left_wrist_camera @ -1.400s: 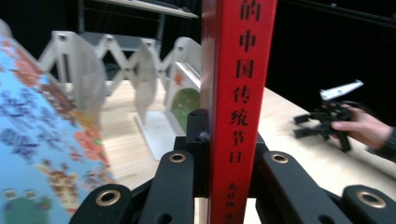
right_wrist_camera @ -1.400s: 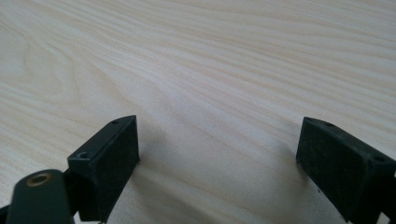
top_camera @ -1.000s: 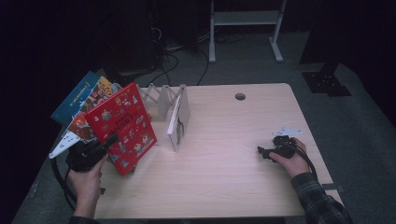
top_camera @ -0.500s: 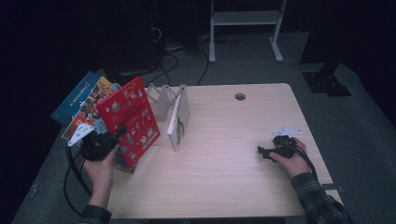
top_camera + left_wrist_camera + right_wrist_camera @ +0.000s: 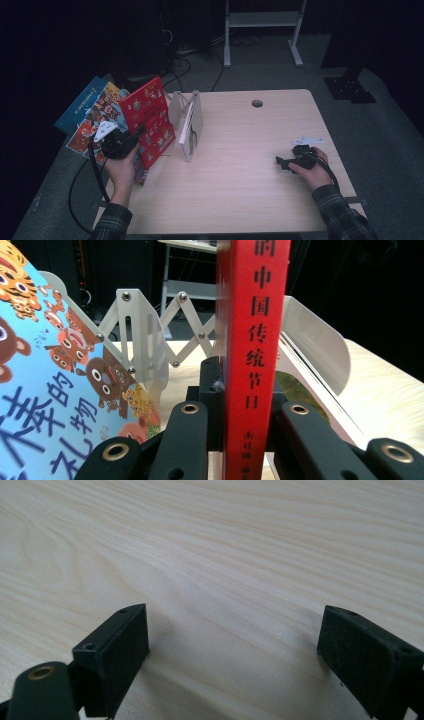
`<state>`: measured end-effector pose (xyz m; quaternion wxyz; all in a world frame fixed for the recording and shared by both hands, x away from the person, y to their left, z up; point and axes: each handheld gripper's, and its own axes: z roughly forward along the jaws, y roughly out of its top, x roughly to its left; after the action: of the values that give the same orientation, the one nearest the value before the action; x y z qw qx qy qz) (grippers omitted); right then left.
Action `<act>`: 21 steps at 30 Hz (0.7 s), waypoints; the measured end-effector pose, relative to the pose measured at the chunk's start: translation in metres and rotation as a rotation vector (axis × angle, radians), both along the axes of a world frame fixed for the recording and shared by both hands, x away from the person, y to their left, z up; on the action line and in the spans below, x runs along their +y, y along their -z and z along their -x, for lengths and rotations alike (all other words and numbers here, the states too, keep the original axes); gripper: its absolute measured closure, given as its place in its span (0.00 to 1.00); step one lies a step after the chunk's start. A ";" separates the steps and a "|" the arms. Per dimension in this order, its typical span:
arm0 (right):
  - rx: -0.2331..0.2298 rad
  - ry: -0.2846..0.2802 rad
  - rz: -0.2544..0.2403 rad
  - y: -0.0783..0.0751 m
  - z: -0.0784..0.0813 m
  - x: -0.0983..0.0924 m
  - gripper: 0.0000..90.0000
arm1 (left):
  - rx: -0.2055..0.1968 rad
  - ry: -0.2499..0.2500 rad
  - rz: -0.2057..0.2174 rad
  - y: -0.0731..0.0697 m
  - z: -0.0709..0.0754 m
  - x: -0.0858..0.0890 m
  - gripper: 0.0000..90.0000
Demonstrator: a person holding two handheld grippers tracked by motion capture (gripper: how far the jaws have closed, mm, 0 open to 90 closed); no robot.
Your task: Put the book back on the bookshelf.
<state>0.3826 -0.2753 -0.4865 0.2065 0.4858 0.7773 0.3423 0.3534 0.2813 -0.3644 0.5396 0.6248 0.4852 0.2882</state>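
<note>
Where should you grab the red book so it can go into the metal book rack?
Grab the red book by its spine edge, low down, coming from the person's side, as the left gripper does now. The spine is narrow and stands upright, so the jaws fit across it. That probably leaves the far edge free to slide between the rack's plates.

bare tabletop (image 5: 250,165) right of the bookend rack (image 5: 192,107) (wide open), book pile (image 5: 92,117) crowding left edge

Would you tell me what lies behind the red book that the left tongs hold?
Behind the red book stands a grey expanding book rack; the book covers the rack's middle section.
</note>
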 end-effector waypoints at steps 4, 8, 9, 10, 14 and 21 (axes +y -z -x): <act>0.000 0.001 -0.001 0.000 -0.001 0.000 0.13 | -0.005 -0.005 -0.017 0.001 -0.010 -0.003 0.88; 0.000 0.005 -0.002 0.000 -0.003 0.000 0.13 | -0.006 -0.016 -0.033 0.004 -0.022 -0.007 0.88; 0.000 0.005 -0.002 0.000 -0.003 0.001 0.13 | -0.009 -0.017 -0.035 0.005 -0.026 -0.008 0.88; 0.000 0.005 -0.001 0.000 -0.003 0.001 0.13 | -0.009 -0.019 -0.035 0.006 -0.029 -0.008 0.88; -0.001 0.005 -0.001 0.000 -0.003 0.001 0.13 | -0.011 -0.025 -0.022 0.009 -0.039 -0.009 0.88; -0.001 0.005 -0.001 0.000 -0.003 0.001 0.13 | -0.023 -0.035 -0.001 0.016 -0.049 -0.006 0.88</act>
<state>0.3858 -0.2746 -0.4866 0.2077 0.4874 0.7759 0.3424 0.4028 0.2752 -0.3803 0.5398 0.6130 0.4898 0.3049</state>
